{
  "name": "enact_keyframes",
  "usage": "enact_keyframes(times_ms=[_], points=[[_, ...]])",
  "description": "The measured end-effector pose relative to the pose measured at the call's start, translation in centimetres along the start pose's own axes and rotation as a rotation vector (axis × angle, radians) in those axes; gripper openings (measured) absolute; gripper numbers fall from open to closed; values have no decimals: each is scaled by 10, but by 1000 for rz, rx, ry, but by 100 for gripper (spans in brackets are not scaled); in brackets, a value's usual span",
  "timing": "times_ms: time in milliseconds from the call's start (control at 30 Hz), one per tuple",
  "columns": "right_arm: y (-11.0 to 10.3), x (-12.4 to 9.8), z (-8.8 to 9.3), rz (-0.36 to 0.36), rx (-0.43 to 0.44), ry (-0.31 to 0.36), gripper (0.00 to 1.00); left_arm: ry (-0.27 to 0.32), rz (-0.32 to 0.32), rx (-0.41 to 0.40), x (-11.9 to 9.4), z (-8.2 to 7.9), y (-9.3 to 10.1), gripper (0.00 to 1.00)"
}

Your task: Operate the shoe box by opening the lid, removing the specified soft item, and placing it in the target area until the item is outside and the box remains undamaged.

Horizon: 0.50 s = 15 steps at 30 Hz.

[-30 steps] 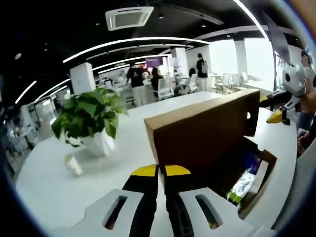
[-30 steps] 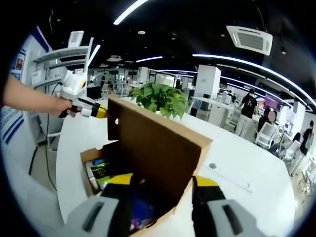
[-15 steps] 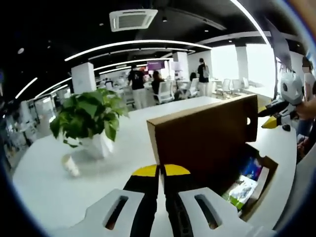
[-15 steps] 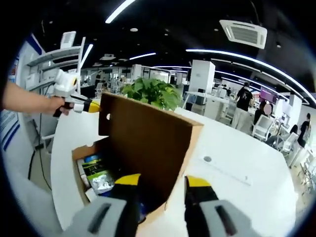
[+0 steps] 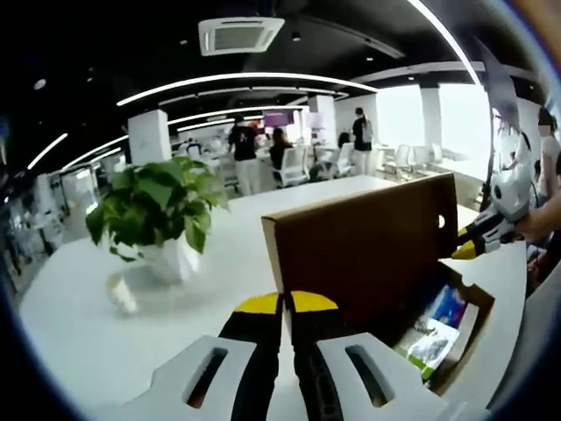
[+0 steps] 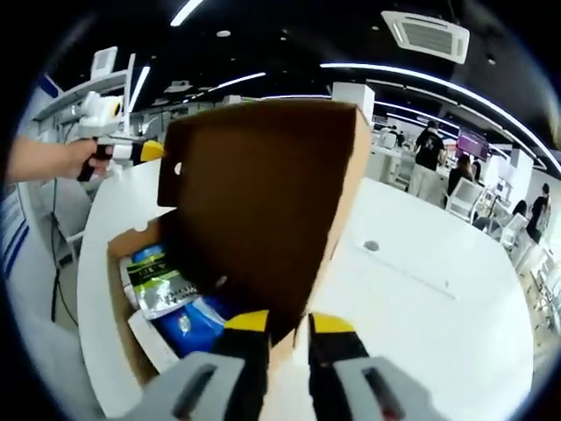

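The brown cardboard shoe box sits on a white table with its lid standing upright. My left gripper is shut, and the lid's near edge runs down into the seam between its yellow tips. My right gripper is shut on the lid at its other end; it also shows as the right gripper. A hand holds the left gripper at the lid's far corner. Inside lie a green packet and a blue soft item.
A potted plant and a small white cup stand on the white table left of the box. The table has a round port. A shelf rack stands beyond the table's edge. People and chairs are far behind.
My right gripper's jaws have narrowed from wide apart onto the lid's edge, and its camera has come closer to the lid. The left gripper has stayed shut at its corner.
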State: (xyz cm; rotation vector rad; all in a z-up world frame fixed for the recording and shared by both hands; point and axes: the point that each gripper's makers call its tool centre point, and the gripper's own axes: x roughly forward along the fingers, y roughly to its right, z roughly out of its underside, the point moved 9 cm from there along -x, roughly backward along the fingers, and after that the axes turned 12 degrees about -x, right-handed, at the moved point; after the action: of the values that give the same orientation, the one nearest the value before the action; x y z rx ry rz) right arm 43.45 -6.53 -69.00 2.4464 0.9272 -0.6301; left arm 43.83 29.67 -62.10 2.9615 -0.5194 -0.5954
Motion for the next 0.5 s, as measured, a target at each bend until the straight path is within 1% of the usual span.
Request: enact_keyframes(times_ms=[133, 267, 500], points=[[4, 5, 2, 11, 4, -14, 3, 4, 2, -9, 5, -2, -2, 0], [5, 5, 3, 17, 7, -21, 0, 5, 3, -10, 10, -3, -3, 0], [8, 7, 4, 20, 17, -18, 0, 6, 5, -13, 13, -4, -2, 0]])
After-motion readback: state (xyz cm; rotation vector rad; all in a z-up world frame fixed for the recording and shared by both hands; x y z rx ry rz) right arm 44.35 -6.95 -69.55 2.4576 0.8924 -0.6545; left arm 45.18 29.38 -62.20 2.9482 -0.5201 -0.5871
